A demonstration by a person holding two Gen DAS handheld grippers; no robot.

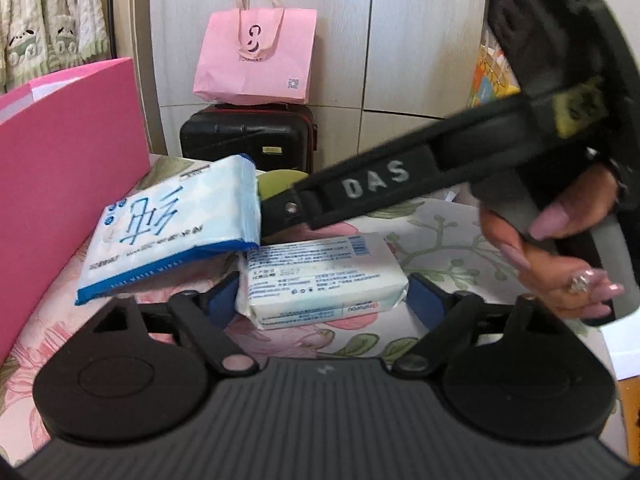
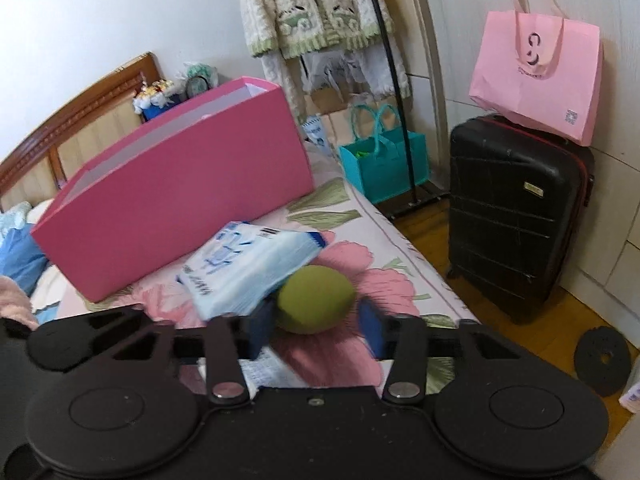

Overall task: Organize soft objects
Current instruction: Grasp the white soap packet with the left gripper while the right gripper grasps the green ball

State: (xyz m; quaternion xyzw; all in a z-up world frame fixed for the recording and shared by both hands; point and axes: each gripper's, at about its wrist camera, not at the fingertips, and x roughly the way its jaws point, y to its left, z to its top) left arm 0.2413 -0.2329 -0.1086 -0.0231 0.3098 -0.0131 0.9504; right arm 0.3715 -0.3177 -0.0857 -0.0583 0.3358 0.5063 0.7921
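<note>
Right wrist view: green ball (image 2: 316, 299) sits on the bed (image 2: 384, 276) between my right gripper (image 2: 316, 326) pads; left pad touches it, right pad shows a gap, so not clamped. Blue wipes pack (image 2: 244, 268) leans over the ball. Left gripper (image 1: 322, 300) jaws apart around the white tissue pack (image 1: 324, 276), not squeezing. Pink box (image 2: 180, 188) stands just behind on the bed. As far as I can see nothing is in it yet; all three items left.
</note>
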